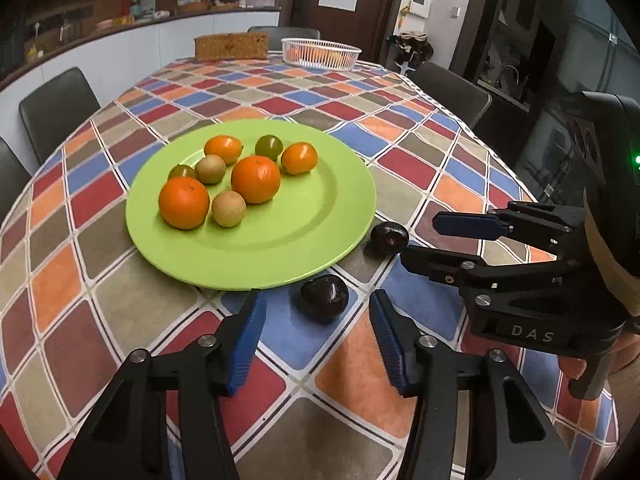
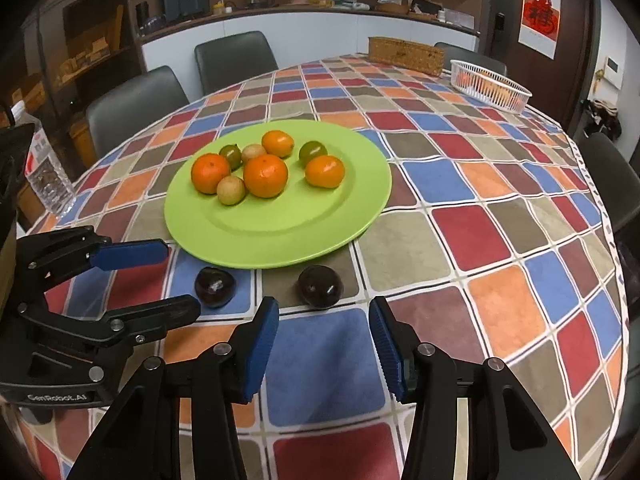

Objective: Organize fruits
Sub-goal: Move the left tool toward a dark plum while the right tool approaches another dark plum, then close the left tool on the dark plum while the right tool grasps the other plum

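Note:
Two dark plums lie on the checked tablecloth just in front of a green plate (image 1: 304, 224) (image 2: 280, 228) that holds several oranges and smaller green and tan fruits. The left plum (image 1: 324, 298) (image 2: 215, 286) sits at the tips of my left gripper (image 1: 317, 300) (image 2: 182, 278), whose blue pads stand apart from it on both sides. The right plum (image 1: 389, 238) (image 2: 320, 286) lies just ahead of my right gripper (image 2: 324, 305) (image 1: 420, 240), which is also open and not touching it.
A white slatted basket (image 1: 320, 53) (image 2: 490, 86) with orange fruit and a woven box (image 1: 231, 46) (image 2: 406, 55) stand at the table's far end. Grey chairs ring the table. A clear plastic jar (image 2: 48, 176) stands beyond the left edge.

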A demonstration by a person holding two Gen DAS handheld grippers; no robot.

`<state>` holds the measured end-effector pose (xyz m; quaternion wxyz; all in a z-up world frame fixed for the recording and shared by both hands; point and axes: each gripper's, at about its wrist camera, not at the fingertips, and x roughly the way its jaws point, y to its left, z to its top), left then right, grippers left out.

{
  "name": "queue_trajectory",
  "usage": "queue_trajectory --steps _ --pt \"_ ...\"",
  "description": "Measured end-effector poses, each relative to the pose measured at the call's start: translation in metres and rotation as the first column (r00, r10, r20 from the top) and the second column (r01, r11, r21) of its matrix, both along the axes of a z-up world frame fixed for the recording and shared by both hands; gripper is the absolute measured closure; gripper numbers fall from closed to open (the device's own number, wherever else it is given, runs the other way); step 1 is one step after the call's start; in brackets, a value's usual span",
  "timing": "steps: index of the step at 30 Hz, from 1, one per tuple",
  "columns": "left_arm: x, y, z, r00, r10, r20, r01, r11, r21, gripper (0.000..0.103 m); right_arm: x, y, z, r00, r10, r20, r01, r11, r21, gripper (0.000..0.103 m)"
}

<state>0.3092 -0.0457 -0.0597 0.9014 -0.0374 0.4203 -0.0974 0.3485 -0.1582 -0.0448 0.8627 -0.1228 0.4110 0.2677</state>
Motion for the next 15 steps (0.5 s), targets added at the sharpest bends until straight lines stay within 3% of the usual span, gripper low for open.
queue_trajectory --steps 15 --pt "0.015 -0.014 -0.014 0.999 -0.028 -0.041 0.029 0.999 0.019 0.067 0.017 0.009 -0.016 0.999 0.002 -0.039 -0.002 1.000 -0.002 0.070"
